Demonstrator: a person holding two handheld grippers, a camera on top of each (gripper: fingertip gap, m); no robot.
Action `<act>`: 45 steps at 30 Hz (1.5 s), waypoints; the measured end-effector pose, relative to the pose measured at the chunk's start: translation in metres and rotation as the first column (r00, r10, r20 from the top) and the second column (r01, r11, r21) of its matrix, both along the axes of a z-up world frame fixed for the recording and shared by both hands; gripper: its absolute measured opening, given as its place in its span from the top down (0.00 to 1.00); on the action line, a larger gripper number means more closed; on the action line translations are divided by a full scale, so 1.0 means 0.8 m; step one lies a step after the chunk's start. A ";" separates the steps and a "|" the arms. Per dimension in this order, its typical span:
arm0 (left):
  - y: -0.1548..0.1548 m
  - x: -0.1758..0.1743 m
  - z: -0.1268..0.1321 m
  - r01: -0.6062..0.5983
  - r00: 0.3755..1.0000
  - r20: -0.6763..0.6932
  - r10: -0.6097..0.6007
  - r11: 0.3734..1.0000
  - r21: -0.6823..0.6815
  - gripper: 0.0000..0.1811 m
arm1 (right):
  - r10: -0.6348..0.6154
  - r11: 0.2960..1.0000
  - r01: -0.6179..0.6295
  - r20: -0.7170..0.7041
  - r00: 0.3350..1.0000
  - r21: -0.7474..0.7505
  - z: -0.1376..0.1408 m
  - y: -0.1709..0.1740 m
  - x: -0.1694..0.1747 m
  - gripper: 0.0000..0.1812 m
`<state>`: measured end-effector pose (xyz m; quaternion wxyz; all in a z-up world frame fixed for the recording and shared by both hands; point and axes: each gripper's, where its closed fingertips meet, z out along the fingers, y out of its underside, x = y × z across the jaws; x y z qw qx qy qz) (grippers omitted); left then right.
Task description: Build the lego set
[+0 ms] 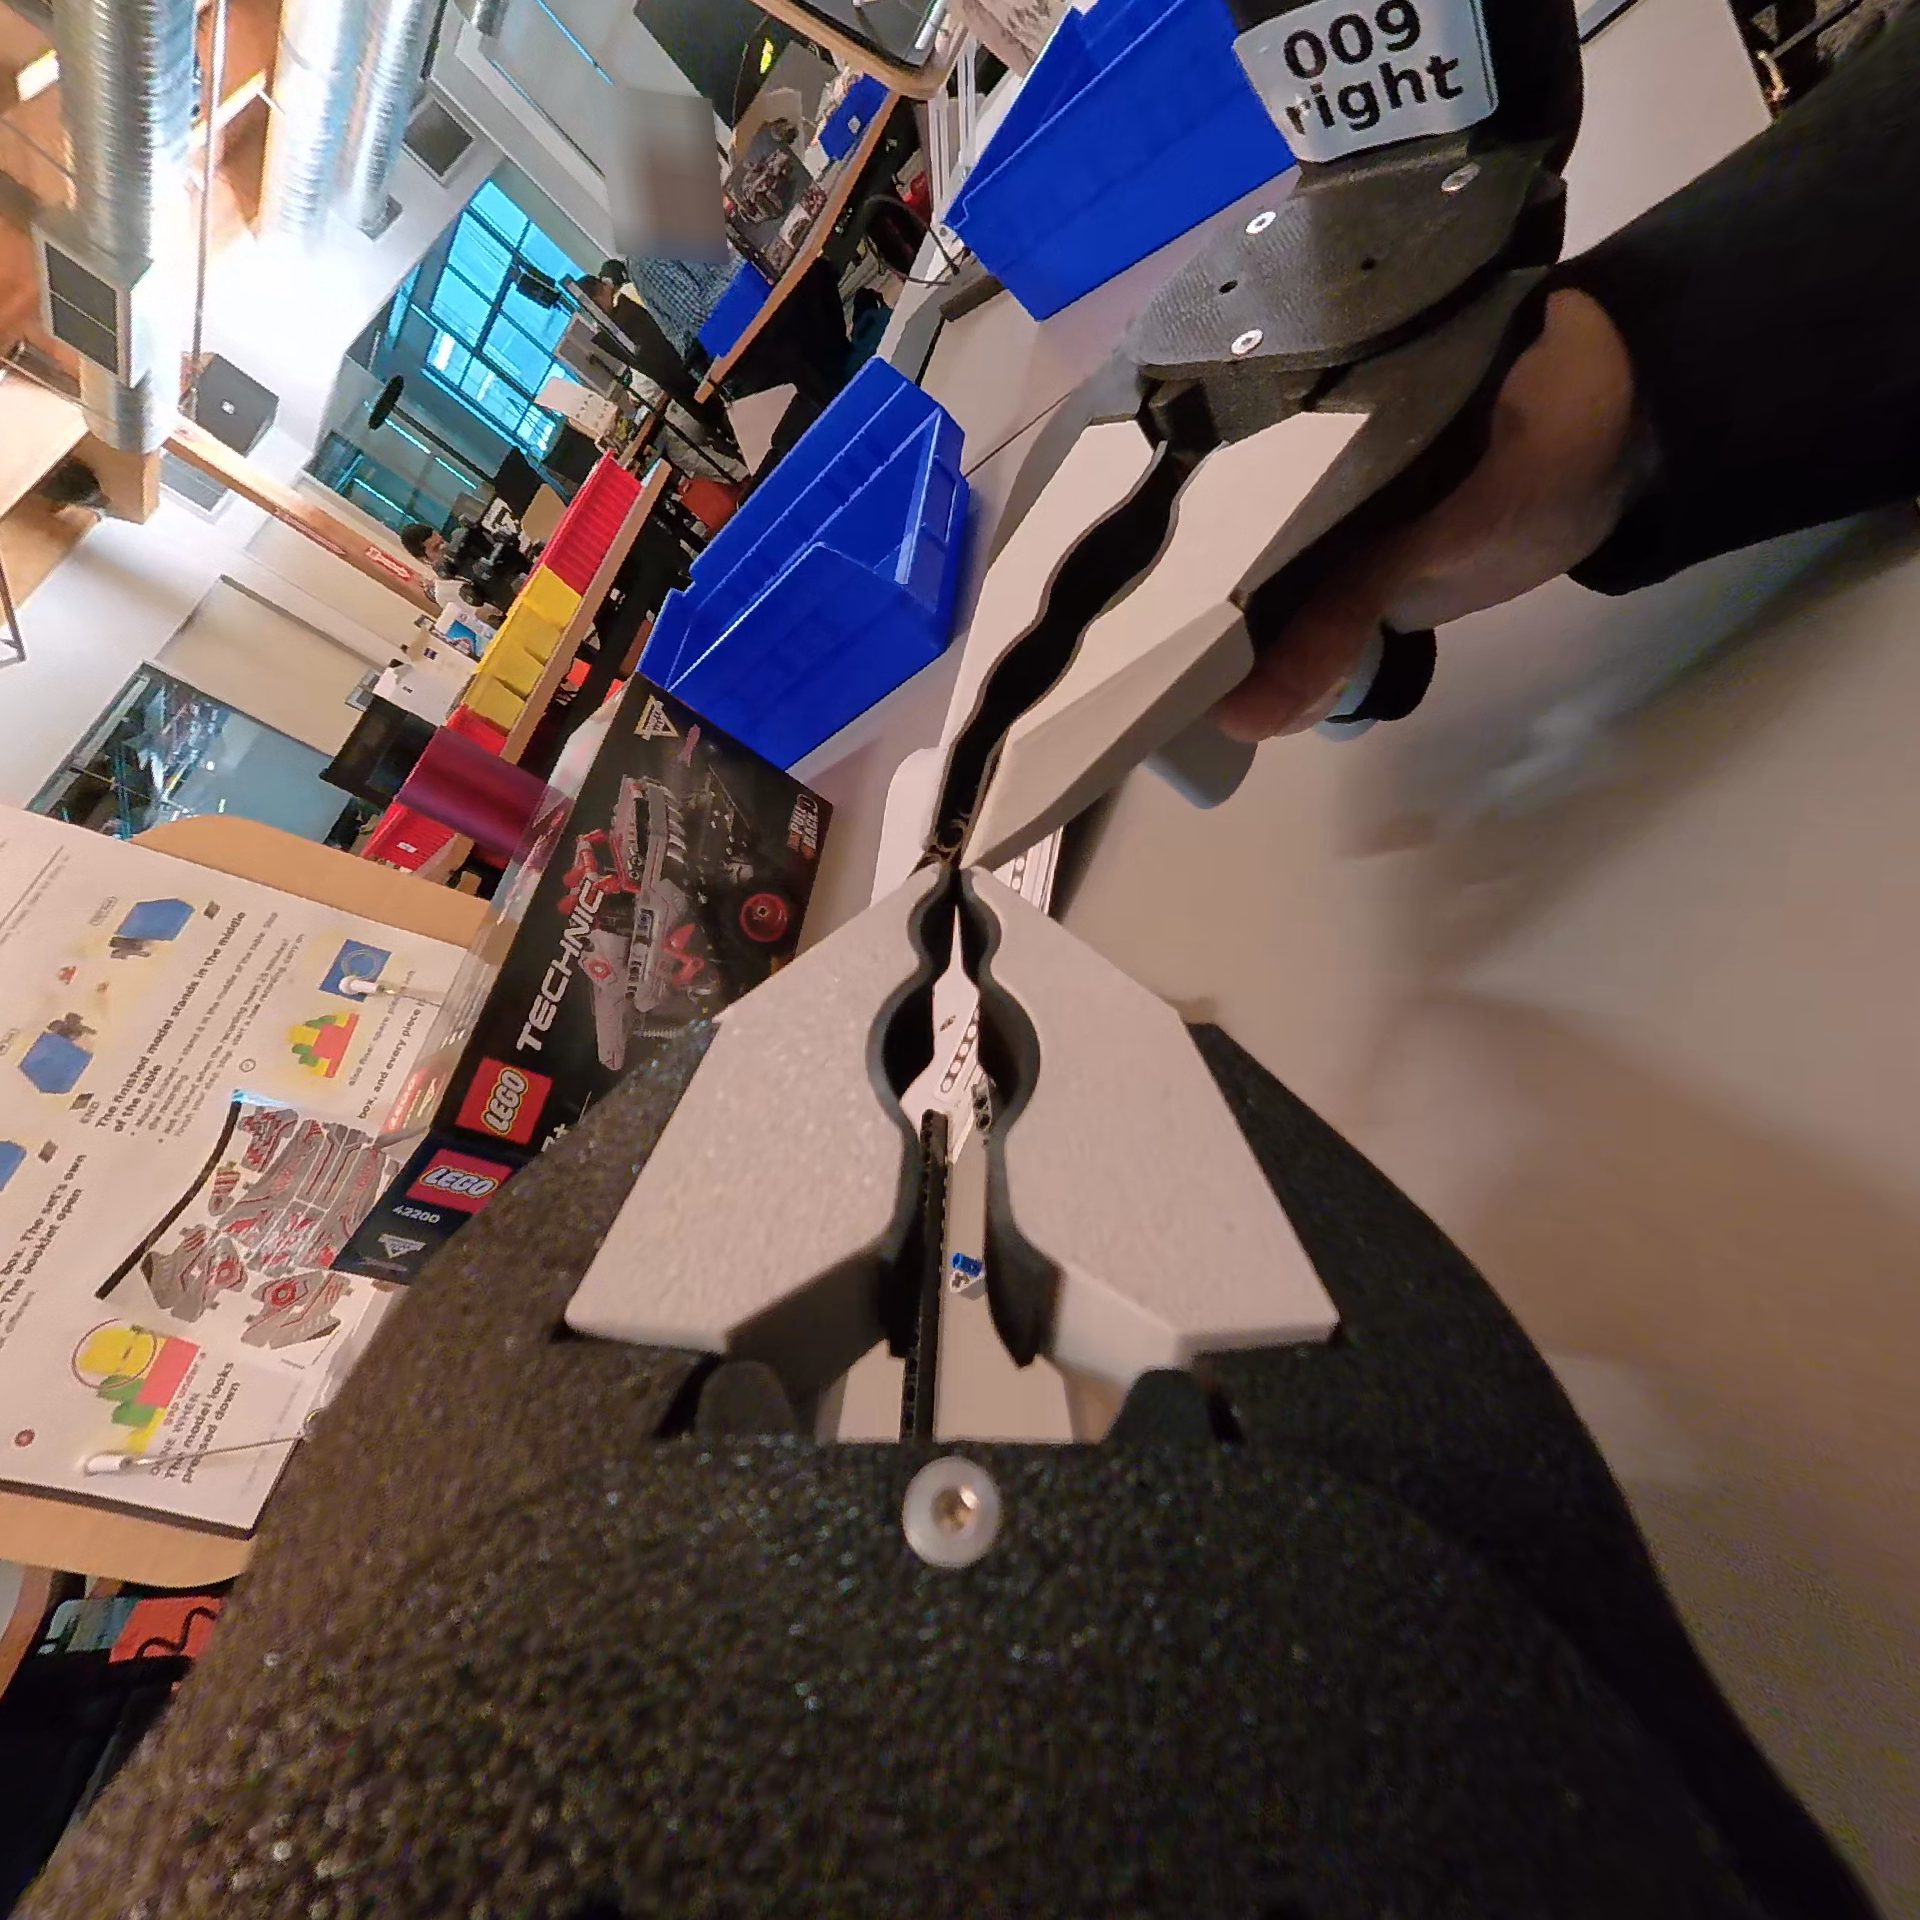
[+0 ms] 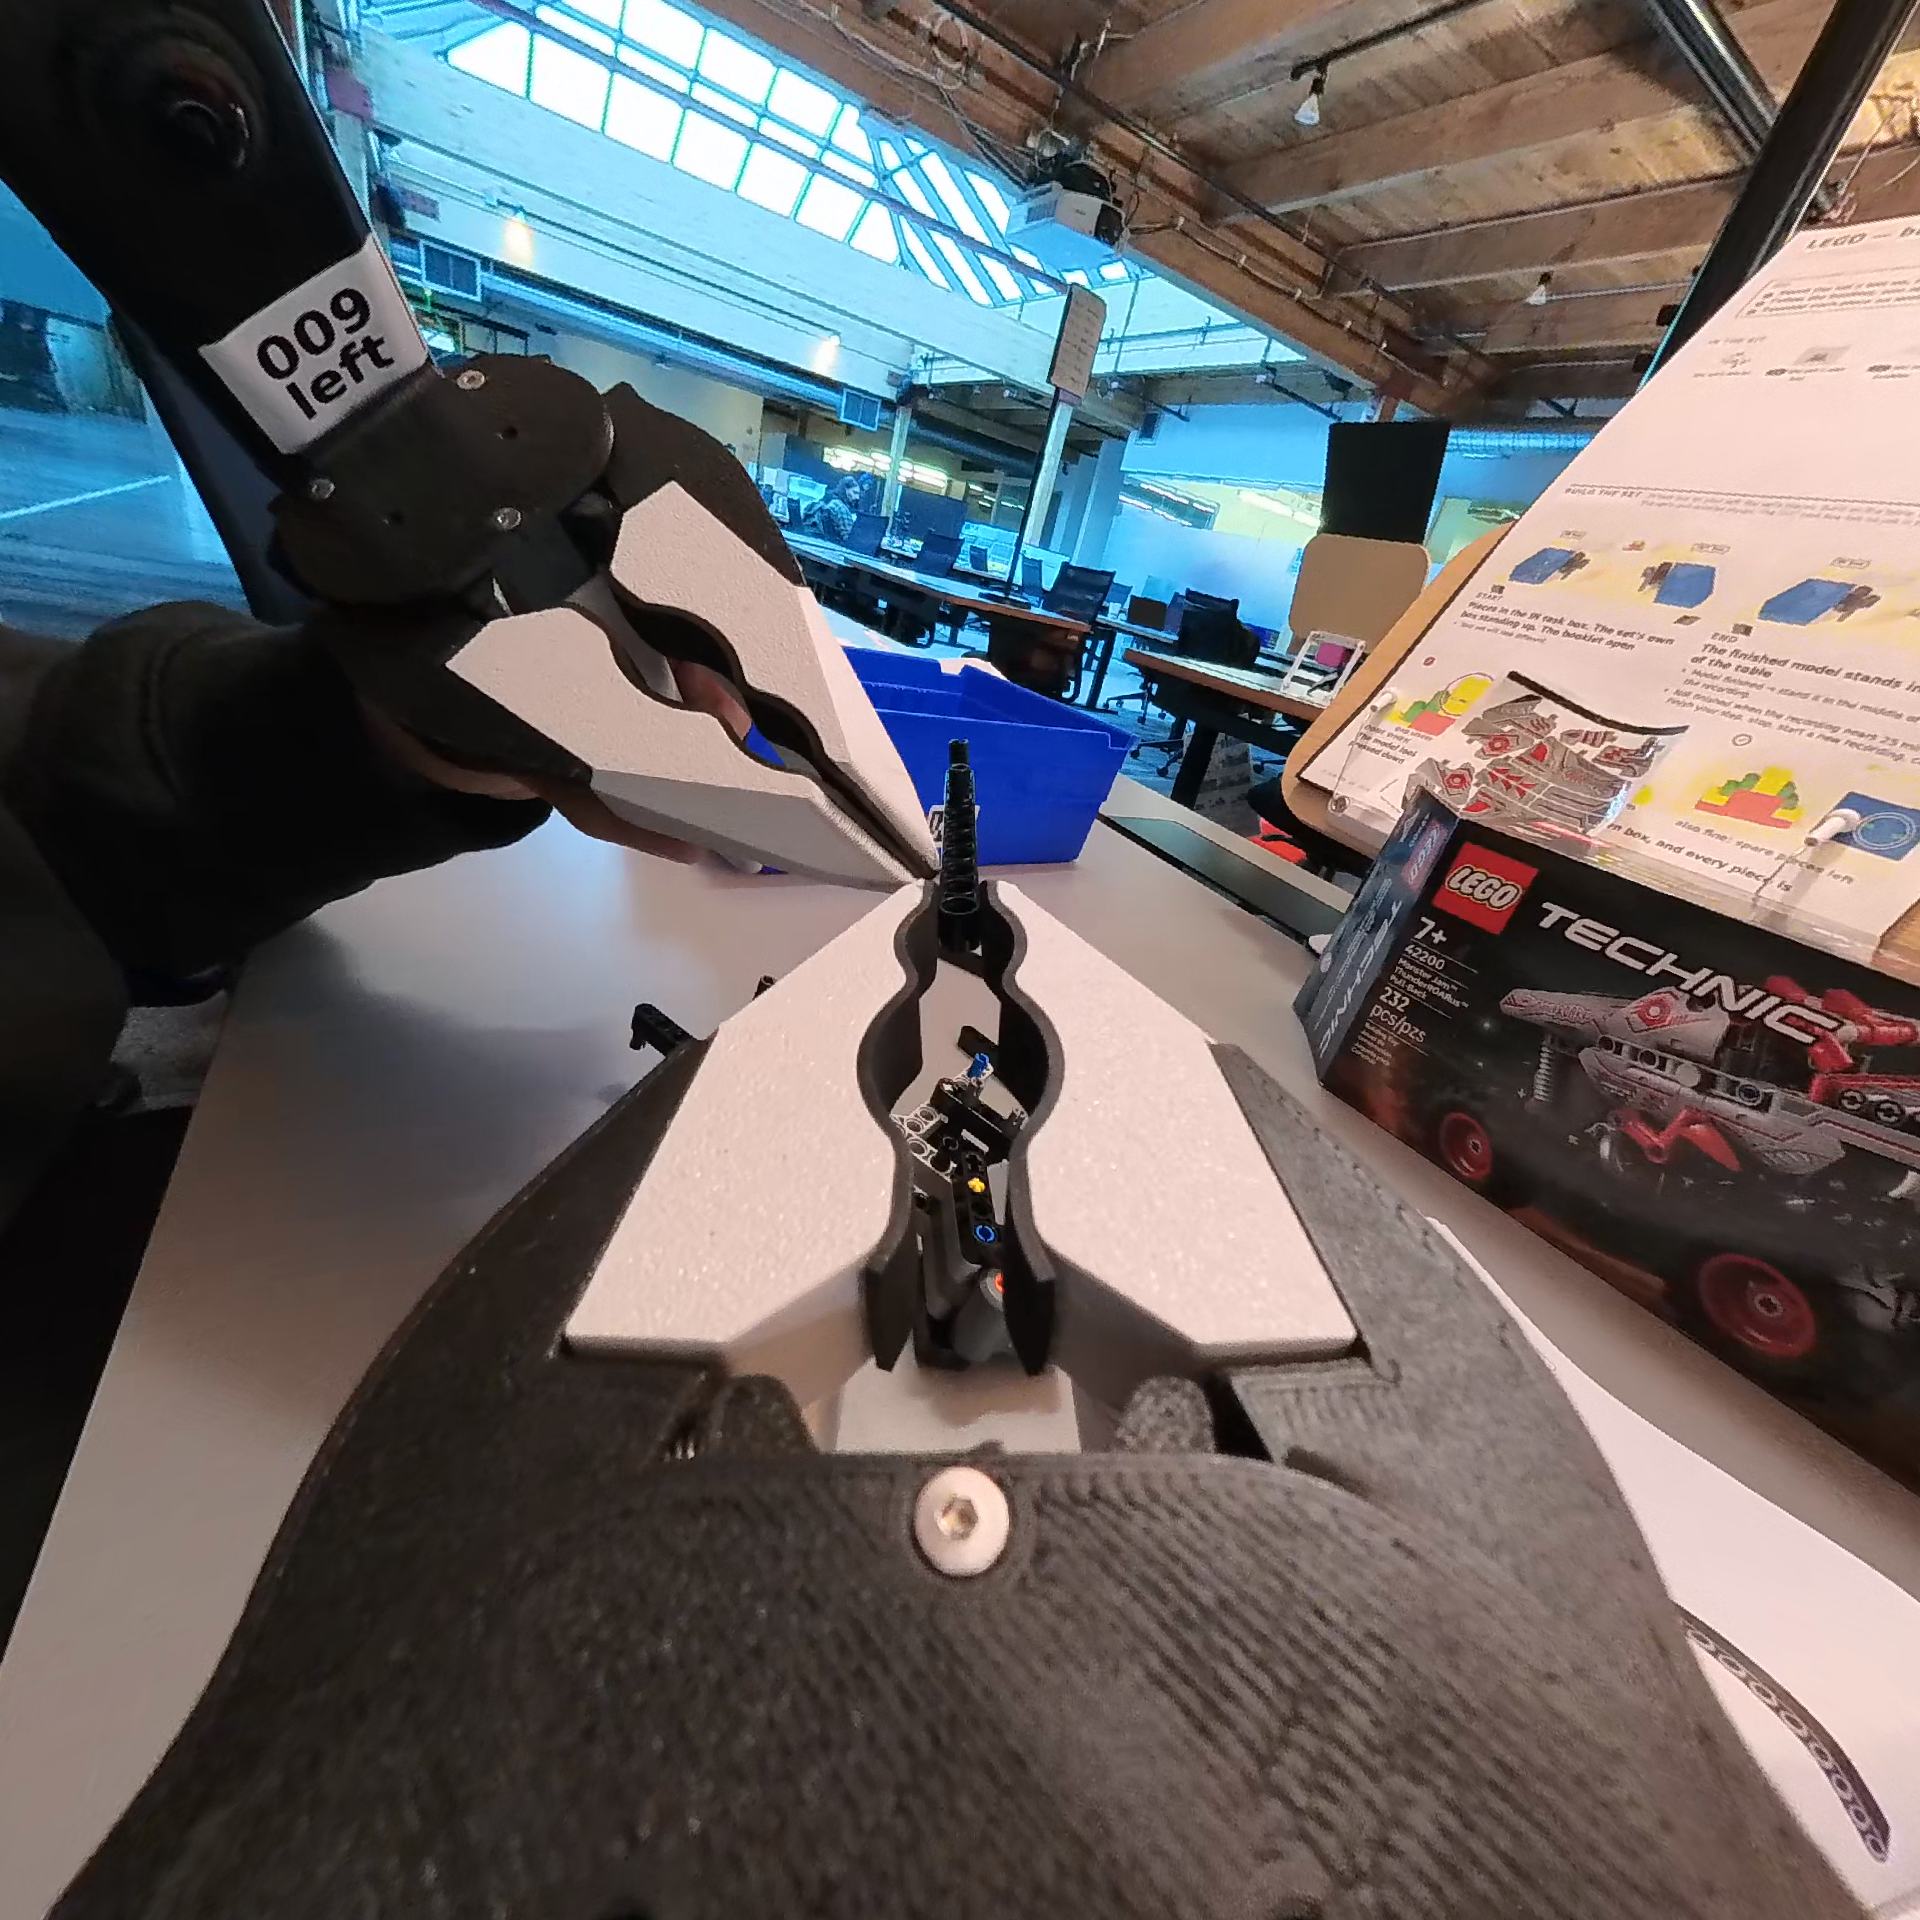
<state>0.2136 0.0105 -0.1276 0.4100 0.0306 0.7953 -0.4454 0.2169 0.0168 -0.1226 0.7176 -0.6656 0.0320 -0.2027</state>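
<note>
In the right wrist view my right gripper (image 2: 961, 896) is shut on a black holed beam (image 2: 958, 821) that sticks out past its tips. My left gripper (image 2: 925, 864) comes in from the upper left, jaws together, tips against the beam's side; I cannot tell whether it grips it. A small dark part-built assembly (image 2: 956, 1143) lies on the table, seen through the right jaws. In the left wrist view my left gripper (image 1: 951, 883) meets the right gripper (image 1: 961, 847) tip to tip. A black beam (image 1: 928, 1247) and a tiny blue piece (image 1: 967, 1264) show through the left jaws.
The set's box (image 2: 1662, 1039) (image 1: 644, 966) stands to the right beside an instruction sheet on a board (image 2: 1662, 644) (image 1: 187, 1143). Blue bins (image 2: 997, 748) (image 1: 831, 582) sit at the back of the white table (image 2: 416, 1039). A loose black piece (image 2: 660, 1029) lies left; a white sheet (image 2: 1714, 1621) lies right. My two grippers' fingertips are within a few centimetres of each other.
</note>
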 end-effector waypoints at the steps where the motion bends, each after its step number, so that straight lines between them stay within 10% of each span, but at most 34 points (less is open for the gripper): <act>1: 0.000 0.000 0.000 0.000 1.000 -0.001 0.000 1.000 0.001 1.00 | 0.001 1.000 -0.001 0.000 1.000 -0.001 0.000 0.000 0.000 0.97; 45: 0.039 0.028 0.004 -0.105 0.994 -0.001 0.105 0.994 -0.004 1.00 | -0.007 1.000 0.008 -0.024 1.000 0.029 0.004 -0.014 0.006 0.97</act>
